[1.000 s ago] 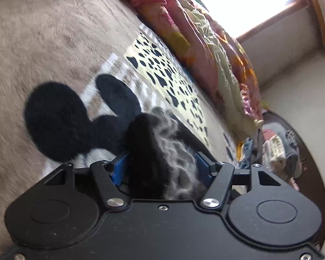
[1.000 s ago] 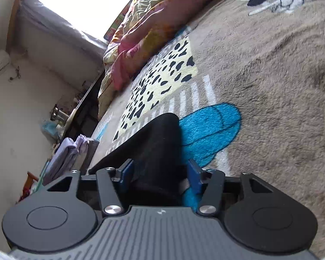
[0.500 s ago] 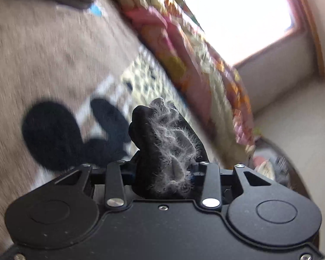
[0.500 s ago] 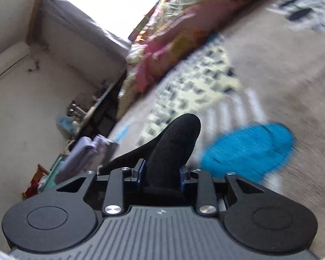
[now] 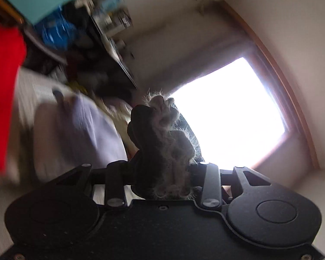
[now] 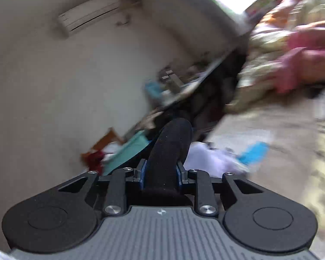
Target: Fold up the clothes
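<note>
A black garment with a fuzzy grey lining (image 5: 160,134) sticks up between the fingers of my left gripper (image 5: 162,173), which is shut on a thick bunch of it. The cloth hides the fingertips. In the right wrist view a rolled black fold of the same garment (image 6: 171,143) stands between the blue pads (image 6: 143,173) of my right gripper (image 6: 160,173). Its jaws are closing and press on the fold from both sides. Both grippers point about level, and both views are blurred by motion.
A bright window (image 5: 227,117) fills the right of the left view, with a red cloth (image 5: 4,69) at the left edge. Lilac folded clothes (image 5: 82,130) lie below cluttered shelves (image 5: 110,28). The right view shows an air conditioner (image 6: 88,15), a flowered quilt (image 6: 292,49) and the beige blanket (image 6: 270,140).
Both grippers have closed on the black garment and risen from the blanket with it. They have swung up, so the views now face the walls, window and shelves.
</note>
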The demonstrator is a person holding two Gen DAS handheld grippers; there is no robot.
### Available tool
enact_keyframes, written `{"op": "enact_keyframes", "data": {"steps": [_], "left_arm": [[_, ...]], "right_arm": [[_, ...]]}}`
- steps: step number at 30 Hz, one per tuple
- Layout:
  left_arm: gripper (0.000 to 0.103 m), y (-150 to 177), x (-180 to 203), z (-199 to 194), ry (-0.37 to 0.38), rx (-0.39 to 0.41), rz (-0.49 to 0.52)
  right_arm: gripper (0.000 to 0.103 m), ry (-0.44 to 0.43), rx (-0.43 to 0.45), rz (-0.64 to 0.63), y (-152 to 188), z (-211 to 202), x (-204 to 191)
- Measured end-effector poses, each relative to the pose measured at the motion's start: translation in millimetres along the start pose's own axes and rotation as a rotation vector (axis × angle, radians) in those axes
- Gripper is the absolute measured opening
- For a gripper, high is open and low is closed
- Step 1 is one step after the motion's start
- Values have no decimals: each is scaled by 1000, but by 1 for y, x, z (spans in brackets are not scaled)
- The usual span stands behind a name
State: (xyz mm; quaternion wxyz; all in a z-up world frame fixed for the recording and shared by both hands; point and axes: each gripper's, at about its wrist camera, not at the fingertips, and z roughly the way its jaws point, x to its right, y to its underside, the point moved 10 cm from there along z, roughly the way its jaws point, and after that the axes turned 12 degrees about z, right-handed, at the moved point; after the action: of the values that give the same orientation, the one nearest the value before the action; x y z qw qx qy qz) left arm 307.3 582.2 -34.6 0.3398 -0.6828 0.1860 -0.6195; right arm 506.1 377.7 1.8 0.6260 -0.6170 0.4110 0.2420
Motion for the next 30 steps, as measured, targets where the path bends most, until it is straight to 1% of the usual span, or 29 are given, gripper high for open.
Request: {"op": "enact_keyframes", "data": {"steps": [3, 6, 8, 10, 11, 13, 14, 16, 17, 18, 19, 21, 22, 23, 24, 26, 27, 28, 29, 30], "left_arm": [[37, -29, -14, 21, -50, 27, 5], [37, -36, -27, 45, -89, 30, 9], [37, -30, -37, 63, -110, 25, 1], [37, -21, -55, 74, -142, 14, -6], [37, -14, -65, 80, -167, 0, -13], [37, 6, -94, 93, -249, -48, -26], [37, 16, -107, 98, -297, -68, -23], [37, 30, -121, 105, -344, -90, 19], [37, 34, -122, 106, -350, -94, 27], [37, 37, -124, 106, -356, -97, 31], [37, 38, -125, 107, -363, -99, 27], [37, 39, -127, 108, -378, -103, 21], [38, 38, -126, 109, -389, -111, 29], [39, 37, -126, 109, -400, -118, 38], [40, 36, -124, 109, -411, -129, 52], [45, 27, -110, 102, -442, -149, 116], [64, 21, -101, 96, -467, -151, 150], [78, 16, -94, 87, -504, -145, 178], [77, 12, -81, 77, -504, -124, 214], [78, 8, -70, 67, -504, -109, 249]], "right_arm": [[27, -33, -48, -17, -23, 64, -15], [27, -39, -76, -12, -44, 111, -14], [27, -43, -98, 4, -53, 136, -3], [27, -26, -122, 15, -47, 153, 18], [27, -18, -134, 21, -45, 161, 29], [27, -2, -159, 32, -39, 178, 51], [27, 19, -173, 40, -35, 186, 65], [27, 140, -217, 71, -14, 202, 110], [27, 194, -241, 87, -4, 208, 131], [26, 207, -246, 105, 5, 211, 145], [27, 191, -231, 127, 8, 211, 150], [28, 176, -218, 123, 10, 213, 151], [32, 187, -216, 108, 9, 214, 150], [39, 214, -213, 95, 7, 213, 148], [53, 252, -203, 74, 5, 210, 146], [58, 281, -152, 10, -2, 193, 129], [58, 279, -146, -23, -2, 178, 120], [59, 278, -156, -43, -2, 169, 114], [61, 283, -169, -65, 1, 157, 107], [69, 292, -176, -89, 4, 139, 100]]}}
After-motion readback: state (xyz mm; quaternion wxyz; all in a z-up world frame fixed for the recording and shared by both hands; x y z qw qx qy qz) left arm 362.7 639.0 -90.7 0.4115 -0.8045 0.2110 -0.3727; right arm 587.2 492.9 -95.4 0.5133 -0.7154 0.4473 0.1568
